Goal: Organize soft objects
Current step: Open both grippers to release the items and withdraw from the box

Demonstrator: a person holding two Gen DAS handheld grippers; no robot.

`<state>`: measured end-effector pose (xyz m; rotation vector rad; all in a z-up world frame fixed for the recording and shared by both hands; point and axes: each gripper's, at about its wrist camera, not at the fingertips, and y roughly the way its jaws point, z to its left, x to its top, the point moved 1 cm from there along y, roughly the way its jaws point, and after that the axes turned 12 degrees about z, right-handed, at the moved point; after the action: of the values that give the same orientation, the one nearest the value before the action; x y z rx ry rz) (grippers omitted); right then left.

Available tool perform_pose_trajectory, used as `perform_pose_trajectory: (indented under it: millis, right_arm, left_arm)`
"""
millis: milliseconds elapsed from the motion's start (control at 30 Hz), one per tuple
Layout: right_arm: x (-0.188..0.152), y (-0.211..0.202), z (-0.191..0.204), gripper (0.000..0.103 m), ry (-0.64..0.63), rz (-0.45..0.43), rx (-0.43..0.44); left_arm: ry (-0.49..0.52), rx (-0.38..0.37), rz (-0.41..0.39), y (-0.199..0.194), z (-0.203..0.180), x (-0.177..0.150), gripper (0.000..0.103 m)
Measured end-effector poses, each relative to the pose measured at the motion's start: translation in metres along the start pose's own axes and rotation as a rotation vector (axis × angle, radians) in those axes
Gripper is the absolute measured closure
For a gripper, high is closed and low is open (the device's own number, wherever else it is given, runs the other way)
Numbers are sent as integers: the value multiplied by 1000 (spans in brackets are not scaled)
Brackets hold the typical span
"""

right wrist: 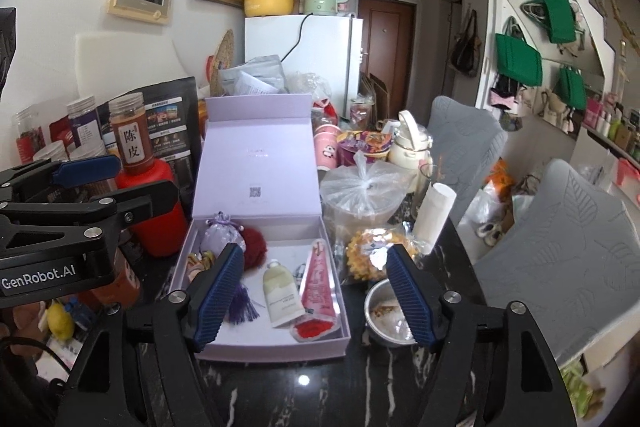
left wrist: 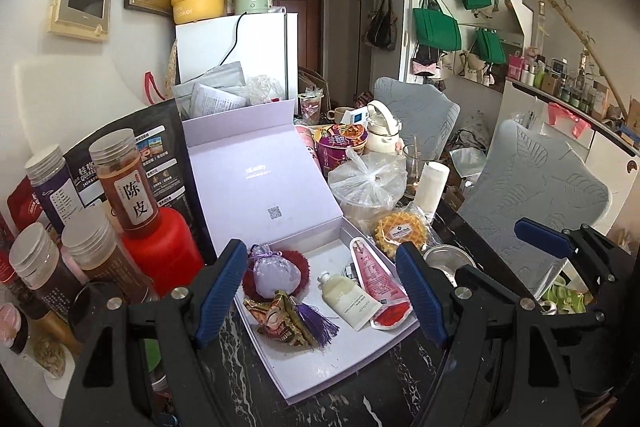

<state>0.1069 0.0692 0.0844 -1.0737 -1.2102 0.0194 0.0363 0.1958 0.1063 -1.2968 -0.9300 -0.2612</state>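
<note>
An open lilac gift box (left wrist: 320, 367) (right wrist: 276, 347) lies on the dark marble table with its lid standing up. Inside lie a lilac sachet with a purple tassel (left wrist: 276, 273) (right wrist: 222, 237), a dark red fluffy pouf (left wrist: 300, 267) (right wrist: 254, 245), a gold snack packet (left wrist: 280, 323), a cream tube (left wrist: 348, 301) (right wrist: 282, 293) and a pink-red pouch (left wrist: 378, 285) (right wrist: 318, 285). My left gripper (left wrist: 322, 297) is open and empty above the box's near left part. My right gripper (right wrist: 316, 301) is open and empty over the box's front right.
Jars and a red bottle (left wrist: 160, 251) (right wrist: 160, 211) crowd the left of the box. A tied plastic bag (left wrist: 368, 183) (right wrist: 360, 187), a wrapped waffle (left wrist: 402, 231) (right wrist: 372, 251), a metal bowl (right wrist: 386, 315) and a white roll (right wrist: 434, 213) stand right. Grey chairs (left wrist: 540, 195) (right wrist: 560, 239) stand beyond.
</note>
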Motion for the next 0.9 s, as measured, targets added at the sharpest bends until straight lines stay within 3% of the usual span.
perform_pose_trajectory:
  millis: [133, 267, 433, 900]
  right_arm:
    - [-11, -23, -1, 15, 6, -28, -15]
    - [-21, -42, -2, 10, 9, -50, -40]
    - [-37, -59, -4, 7, 26, -63, -59]
    - [-96, -94, -19, 3, 93, -43, -134]
  left_arm:
    - [1, -3, -7, -16, -4, -8, 24]
    - [17, 16, -28, -30, -9, -16, 1]
    - [35, 25, -75, -50, -17, -30, 1]
    - [85, -106, -47, -65, -47, -68, 1]
